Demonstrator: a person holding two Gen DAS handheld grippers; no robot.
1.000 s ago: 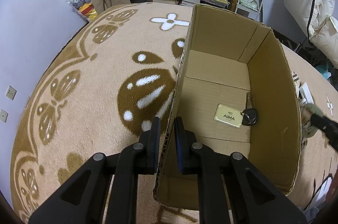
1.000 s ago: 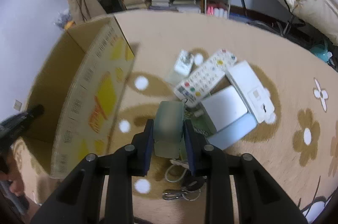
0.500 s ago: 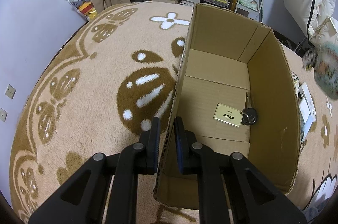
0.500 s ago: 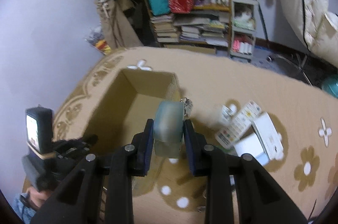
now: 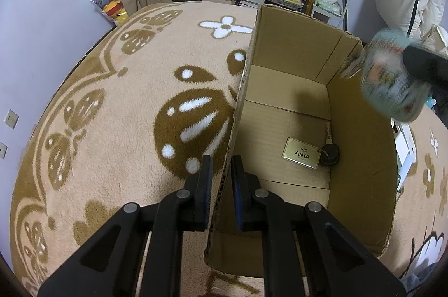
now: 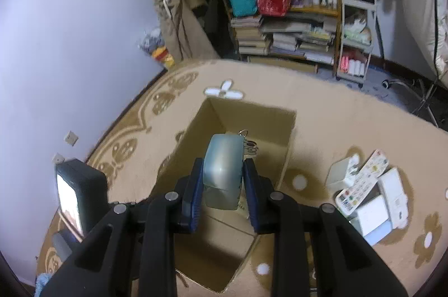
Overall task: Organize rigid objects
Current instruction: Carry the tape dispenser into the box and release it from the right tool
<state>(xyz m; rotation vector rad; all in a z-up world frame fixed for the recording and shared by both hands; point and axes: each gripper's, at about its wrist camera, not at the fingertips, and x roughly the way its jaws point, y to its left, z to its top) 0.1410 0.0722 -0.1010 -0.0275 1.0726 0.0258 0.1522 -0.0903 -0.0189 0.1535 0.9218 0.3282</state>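
Note:
An open cardboard box (image 5: 364,173) stands on the carpet; it also shows in the right wrist view (image 6: 280,157). My left gripper (image 5: 221,179) is shut on the box's left wall. Inside lie a gold AIMA tag (image 5: 301,152) and a black key fob (image 5: 329,154). My right gripper (image 6: 222,185) is shut on a pale blue translucent case (image 6: 222,171) with a key ring dangling, held above the box opening. The case shows blurred in the left wrist view (image 5: 392,78) over the box's right wall.
On the carpet right of the box lie a white remote (image 6: 361,182), white boxes (image 6: 392,193) and a small white block (image 6: 340,172). A cluttered bookshelf (image 6: 285,31) and a white cart (image 6: 355,45) stand at the back wall.
My right gripper has lifted the pale blue case from the pile on the carpet and carried it left, over the box. The left gripper and the box have not moved.

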